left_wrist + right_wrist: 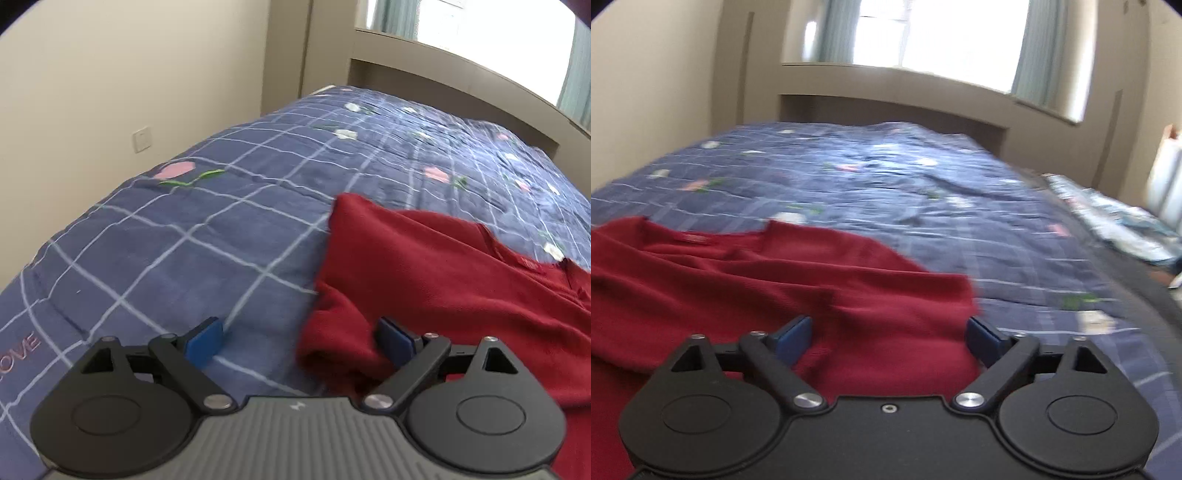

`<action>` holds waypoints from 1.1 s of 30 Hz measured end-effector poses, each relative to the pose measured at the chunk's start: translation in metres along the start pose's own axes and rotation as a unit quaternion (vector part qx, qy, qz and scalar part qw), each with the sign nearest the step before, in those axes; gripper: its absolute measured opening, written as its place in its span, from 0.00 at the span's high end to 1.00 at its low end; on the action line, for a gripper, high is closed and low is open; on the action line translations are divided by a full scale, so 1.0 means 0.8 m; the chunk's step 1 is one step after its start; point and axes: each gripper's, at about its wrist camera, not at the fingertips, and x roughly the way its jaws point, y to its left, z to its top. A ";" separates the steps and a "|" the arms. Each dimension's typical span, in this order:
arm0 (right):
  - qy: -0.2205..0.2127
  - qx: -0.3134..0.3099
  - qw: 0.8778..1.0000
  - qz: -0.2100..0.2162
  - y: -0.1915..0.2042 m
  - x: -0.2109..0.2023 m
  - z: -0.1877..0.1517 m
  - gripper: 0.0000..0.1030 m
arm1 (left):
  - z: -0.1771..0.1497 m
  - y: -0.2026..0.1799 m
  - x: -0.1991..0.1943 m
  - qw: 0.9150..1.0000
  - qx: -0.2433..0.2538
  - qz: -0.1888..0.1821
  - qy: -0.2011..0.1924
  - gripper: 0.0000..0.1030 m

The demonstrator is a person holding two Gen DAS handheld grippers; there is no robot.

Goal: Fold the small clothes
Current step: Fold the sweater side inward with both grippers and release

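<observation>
A dark red knit top (436,266) lies spread and wrinkled on a blue checked bedspread (177,236). In the left wrist view it fills the right half, with its left edge bunched between my fingers. My left gripper (299,341) is open, its jaws wide apart over that left edge. In the right wrist view the red top (768,273) fills the left and middle, neckline away from me. My right gripper (890,339) is open over the top's right edge, the right finger at the hem corner.
The bedspread (923,192) runs to a beige headboard (886,107) under a bright window. A wall with a light switch (142,139) lies left of the bed. A pale patterned cloth (1115,218) lies at the bed's right side.
</observation>
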 end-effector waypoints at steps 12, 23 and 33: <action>-0.029 0.049 0.994 0.090 -0.059 -0.107 -0.027 0.01 | -0.021 0.031 -0.077 1.000 -0.008 -0.016 -0.005 0.00; -0.039 0.013 0.990 0.137 -0.056 -0.281 -0.076 0.01 | -0.064 0.037 -0.235 0.998 0.016 -0.034 -0.043 0.00; -0.059 -0.014 0.986 0.154 -0.054 -0.384 -0.123 0.01 | -0.106 0.028 -0.337 0.993 0.060 -0.060 -0.081 0.00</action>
